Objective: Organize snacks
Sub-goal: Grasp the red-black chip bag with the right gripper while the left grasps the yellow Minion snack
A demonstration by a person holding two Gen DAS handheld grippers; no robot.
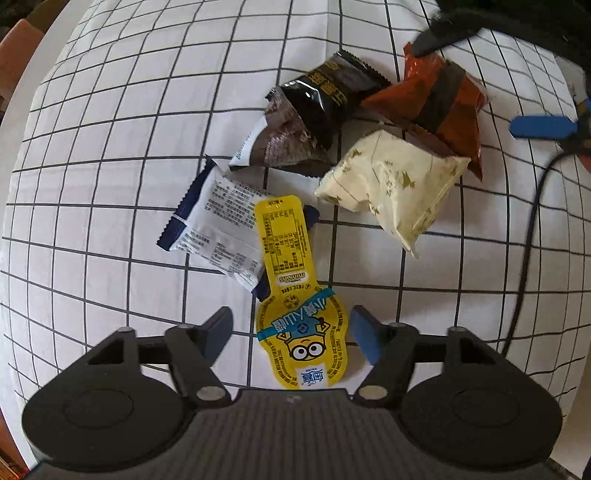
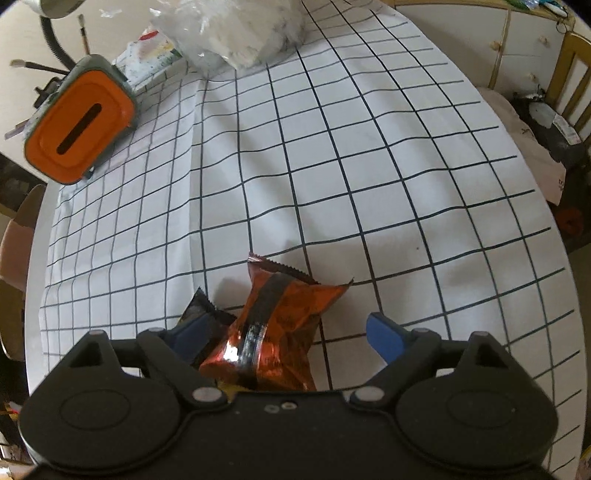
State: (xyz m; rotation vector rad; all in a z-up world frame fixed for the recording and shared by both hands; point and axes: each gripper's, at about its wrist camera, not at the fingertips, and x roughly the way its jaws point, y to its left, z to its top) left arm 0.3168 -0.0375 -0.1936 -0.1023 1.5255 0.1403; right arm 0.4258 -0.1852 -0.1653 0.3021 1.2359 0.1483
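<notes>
Seen from the left wrist, the left gripper points down at a table spread with a white tablecloth ruled in dark squares. Its two blue-tipped fingers stand apart on either side of the round end of a yellow Minions pouch, with a gap showing on each side, so nothing is gripped. The pouch lies flat, and its narrow far end overlaps a white and navy wrapper. Beyond these sit a brown and silver packet and a black packet, touching each other. A cream packet with gold stars lies beside them, with an orange foil packet partly resting on it. The tips of the other gripper show near that orange packet, toward the cloth's far right corner. A black cable trails along the right edge.

From the right wrist, the right gripper tilts down over the near edge of the cloth. Its jaws are wide apart and astride the orange foil packet, without pressing on it. The left blue finger overlaps the black packet just beside the orange one. At the far left corner stands a grey box with an orange slotted lid, and a crumpled clear plastic bag lies along the far edge.
</notes>
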